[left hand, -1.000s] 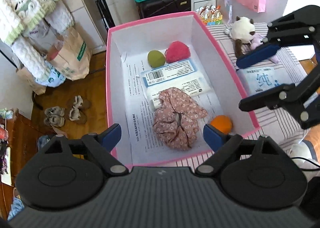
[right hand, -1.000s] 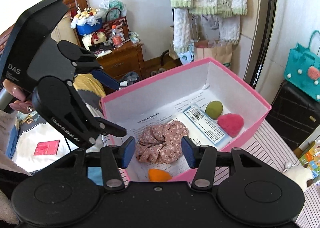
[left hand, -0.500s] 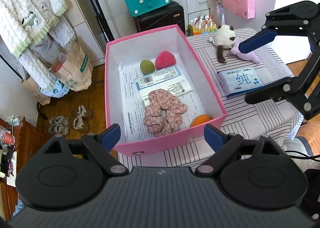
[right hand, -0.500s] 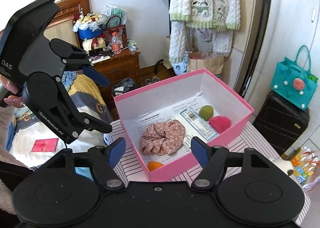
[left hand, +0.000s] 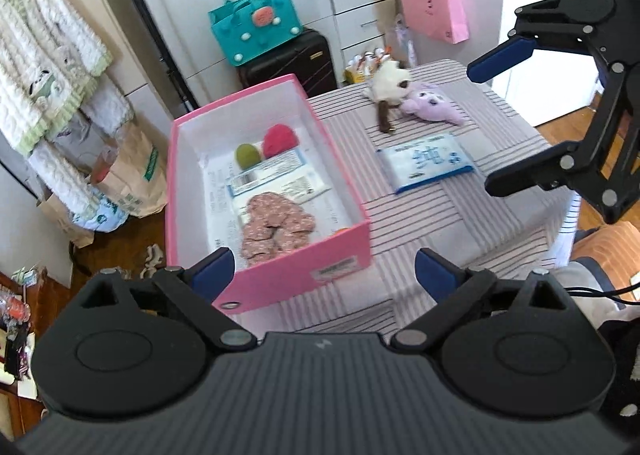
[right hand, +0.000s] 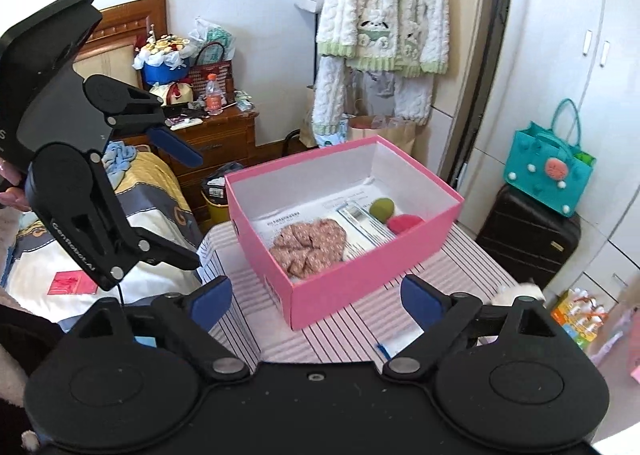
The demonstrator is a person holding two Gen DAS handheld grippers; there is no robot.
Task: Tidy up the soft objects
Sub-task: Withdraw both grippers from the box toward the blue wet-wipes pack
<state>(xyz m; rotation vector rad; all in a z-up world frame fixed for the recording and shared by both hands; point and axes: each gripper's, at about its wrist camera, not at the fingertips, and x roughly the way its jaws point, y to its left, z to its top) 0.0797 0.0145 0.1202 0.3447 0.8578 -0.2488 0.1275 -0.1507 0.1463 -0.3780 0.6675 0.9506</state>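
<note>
Blue pads frame both of my views, and each pair stands wide with nothing between. My left gripper (left hand: 324, 269) is still spreading its jaws; the pads touch nothing, hanging above the near end of the pink box (left hand: 304, 275) on the striped table (left hand: 460, 215). My right gripper (right hand: 316, 297) is opening too, empty, with the box at twelve o'clock of it and well clear of the fingers.

Inside the box I see the floral scrunchie (left hand: 276, 229) toward the near end, lying on printed paper, with a green puff (left hand: 246, 154) and a red puff (left hand: 280, 140) side by side at the far end. A sliver of something orange (left hand: 340, 231) shows against the box's right wall.

Out on the table, at about two o'clock from the box in the left view, a blue-and-white packet (left hand: 426, 161) lies flat, and beyond it a white plush toy (left hand: 390, 81) touches a lilac plush toy (left hand: 432, 105).
</note>
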